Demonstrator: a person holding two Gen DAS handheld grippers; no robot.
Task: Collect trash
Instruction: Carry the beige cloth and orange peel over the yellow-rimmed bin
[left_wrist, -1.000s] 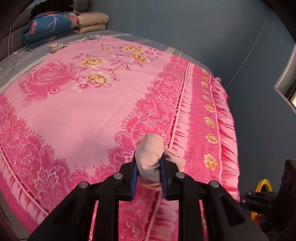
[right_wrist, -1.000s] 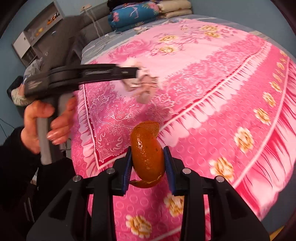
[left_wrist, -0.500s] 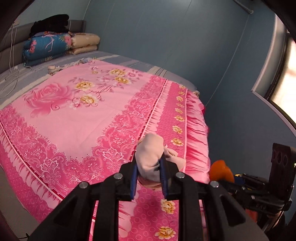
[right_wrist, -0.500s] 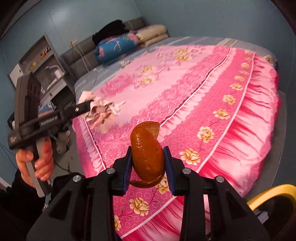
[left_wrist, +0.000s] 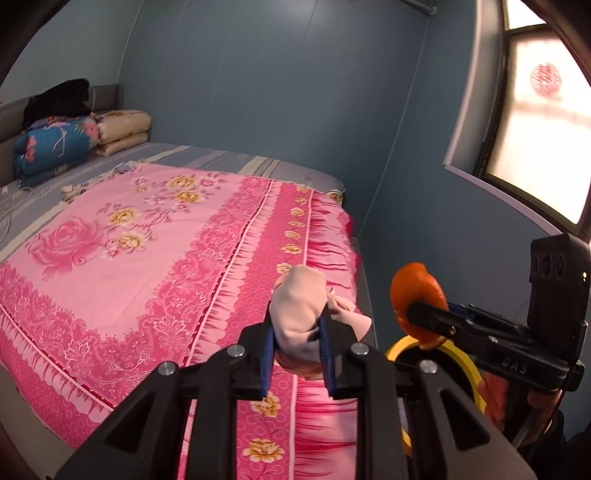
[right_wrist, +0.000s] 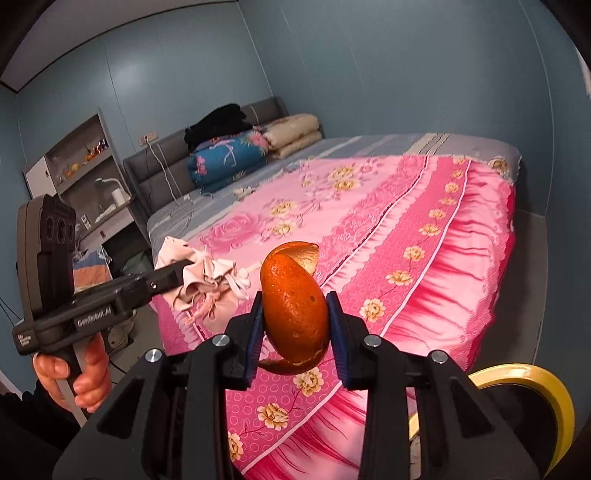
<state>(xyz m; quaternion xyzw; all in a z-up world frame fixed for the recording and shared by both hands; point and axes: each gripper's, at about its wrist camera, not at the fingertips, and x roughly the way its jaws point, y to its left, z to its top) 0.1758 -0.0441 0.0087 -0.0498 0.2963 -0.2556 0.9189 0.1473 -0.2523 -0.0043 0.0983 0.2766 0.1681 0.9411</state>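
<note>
Both units hung in open air off the bed's (right_wrist: 461, 236) foot corner above a yellow-rimmed bin (right_wrist: 517, 373), left hand-held gripper (left_wrist: 297, 349) clamped on a crumpled pinkish tissue wad (left_wrist: 301, 314), right hand-held gripper (right_wrist: 295, 334) clamped on an orange peel (right_wrist: 295, 306), just beside each other.

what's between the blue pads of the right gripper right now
A curled piece of orange peel, pinched by the right gripper; the right wrist view shows it.
</note>
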